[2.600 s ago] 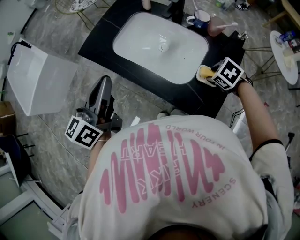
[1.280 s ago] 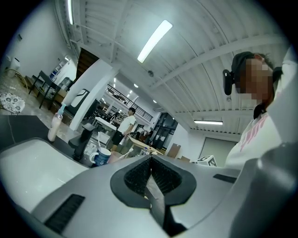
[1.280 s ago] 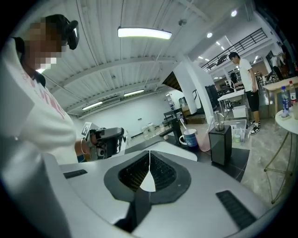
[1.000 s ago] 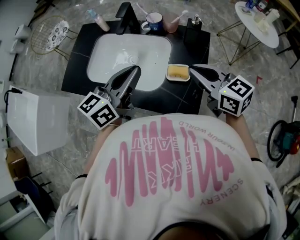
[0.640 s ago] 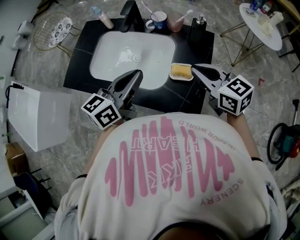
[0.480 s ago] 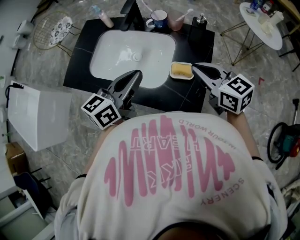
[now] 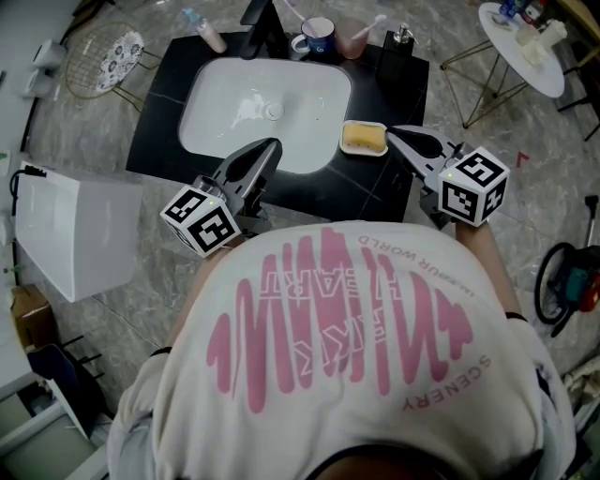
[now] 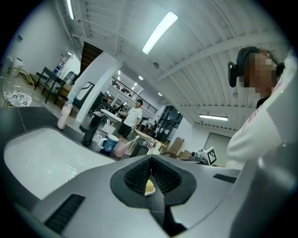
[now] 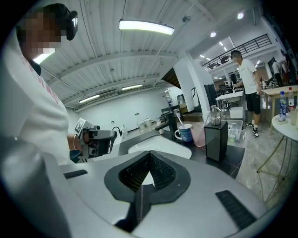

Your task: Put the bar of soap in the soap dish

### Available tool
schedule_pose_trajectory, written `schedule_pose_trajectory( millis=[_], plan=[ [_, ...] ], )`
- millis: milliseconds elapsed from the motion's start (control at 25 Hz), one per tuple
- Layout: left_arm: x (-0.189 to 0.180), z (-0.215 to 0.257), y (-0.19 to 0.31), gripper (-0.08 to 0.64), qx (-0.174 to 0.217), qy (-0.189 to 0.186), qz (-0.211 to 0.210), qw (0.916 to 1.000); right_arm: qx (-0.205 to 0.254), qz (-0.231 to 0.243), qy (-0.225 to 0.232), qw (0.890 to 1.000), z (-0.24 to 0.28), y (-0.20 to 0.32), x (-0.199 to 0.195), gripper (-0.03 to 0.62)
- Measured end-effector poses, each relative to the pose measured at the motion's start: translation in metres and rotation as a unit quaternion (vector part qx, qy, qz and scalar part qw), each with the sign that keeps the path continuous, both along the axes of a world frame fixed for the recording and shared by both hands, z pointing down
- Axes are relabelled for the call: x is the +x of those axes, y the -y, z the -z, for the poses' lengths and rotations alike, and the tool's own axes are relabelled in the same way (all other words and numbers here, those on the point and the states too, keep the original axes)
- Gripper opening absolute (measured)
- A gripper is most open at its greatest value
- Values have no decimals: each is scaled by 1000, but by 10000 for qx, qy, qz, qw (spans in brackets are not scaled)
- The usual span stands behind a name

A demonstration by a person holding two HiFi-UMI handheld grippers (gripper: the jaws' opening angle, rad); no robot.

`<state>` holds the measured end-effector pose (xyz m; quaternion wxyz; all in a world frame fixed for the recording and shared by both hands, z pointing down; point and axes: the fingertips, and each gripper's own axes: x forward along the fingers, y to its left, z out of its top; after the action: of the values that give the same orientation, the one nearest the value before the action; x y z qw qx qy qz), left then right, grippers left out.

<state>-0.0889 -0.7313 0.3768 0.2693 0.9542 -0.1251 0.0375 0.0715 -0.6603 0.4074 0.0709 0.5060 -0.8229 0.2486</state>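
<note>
Soap bar (image 7: 362, 137): yellow, lying flat inside the soap dish (image 7: 343, 134), with nothing holding it.
Dish position: the white rectangular dish sits on the black counter (image 7: 164, 112), just beside the right edge of the sink basin (image 7: 267, 103).
Left gripper (image 7: 271, 146): held above the front edge of the basin and pointing toward the back of the counter. In the left gripper view (image 8: 151, 158) its jaws meet tip to tip and grip nothing.
Seen past the left jaws: a small yellow and white shape (image 8: 149, 187) shows through the notch below the closed tips. It is probably the soap in its dish farther off, though it is too small to be sure.
Right gripper (image 7: 394, 131): from above, its tips are just beside the right end of the dish. In the right gripper view (image 9: 150, 154) the jaws are pressed together and empty.
Back of counter: a dark faucet (image 7: 255, 23), a blue mug (image 7: 317, 37), a pink cup (image 7: 353, 37) with a toothbrush in it, a black pump dispenser (image 7: 396, 52), and a pale bottle (image 7: 208, 33) at the left.
Floor around: a white box (image 7: 75, 234) to the left of the counter and a round white table (image 7: 520, 47) to the right.
</note>
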Motion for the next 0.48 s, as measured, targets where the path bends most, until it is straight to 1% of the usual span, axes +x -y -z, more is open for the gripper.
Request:
schedule_pose_trajectory(
  millis=[480],
  plan=[
    [-6,-2,4,8,-21,20,43,10000,-103,-82,-5,9999,-6,5,3,15]
  ],
)
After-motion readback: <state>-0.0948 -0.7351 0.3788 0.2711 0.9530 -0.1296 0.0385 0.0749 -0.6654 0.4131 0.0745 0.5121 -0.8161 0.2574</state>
